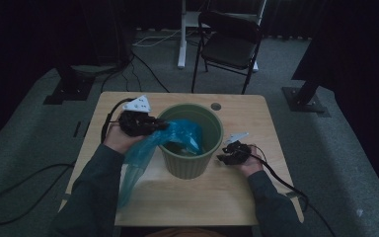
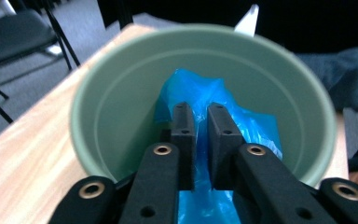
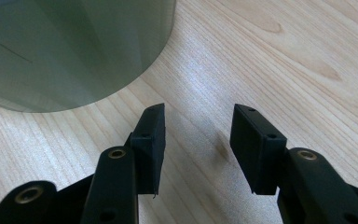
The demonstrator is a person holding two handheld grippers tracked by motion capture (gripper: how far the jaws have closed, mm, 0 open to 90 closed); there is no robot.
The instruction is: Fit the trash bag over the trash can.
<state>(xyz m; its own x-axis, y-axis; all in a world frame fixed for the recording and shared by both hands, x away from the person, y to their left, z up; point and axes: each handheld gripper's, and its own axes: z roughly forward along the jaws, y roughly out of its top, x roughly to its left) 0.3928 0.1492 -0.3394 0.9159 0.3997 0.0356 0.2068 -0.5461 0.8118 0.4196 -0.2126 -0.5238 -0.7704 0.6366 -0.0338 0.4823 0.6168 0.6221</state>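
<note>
A round green bin point(image 1: 187, 165) stands in the middle of the wooden table point(image 1: 202, 197). A blue plastic bag point(image 1: 140, 153) hangs from its left rim, part inside the bin and part trailing down onto the table. My left gripper point(image 1: 160, 126) is at that left rim, shut on the bag. In the left gripper view the jaws point(image 2: 201, 112) pinch the blue bag point(image 2: 196, 88) over the bin's mouth point(image 2: 121, 93). My right gripper point(image 1: 222, 158) sits low by the bin's right side. Its jaws point(image 3: 198, 121) stand open over bare wood, with the bin wall point(image 3: 74, 46) just beyond them.
A black folding chair point(image 1: 232, 44) stands behind the table, beside a white stand leg point(image 1: 181, 34). A round cable hole point(image 1: 216, 106) is in the tabletop near its far edge. Cables trail from both grippers over the table's sides. Dark stand bases point(image 1: 303, 98) rest on the floor at both sides.
</note>
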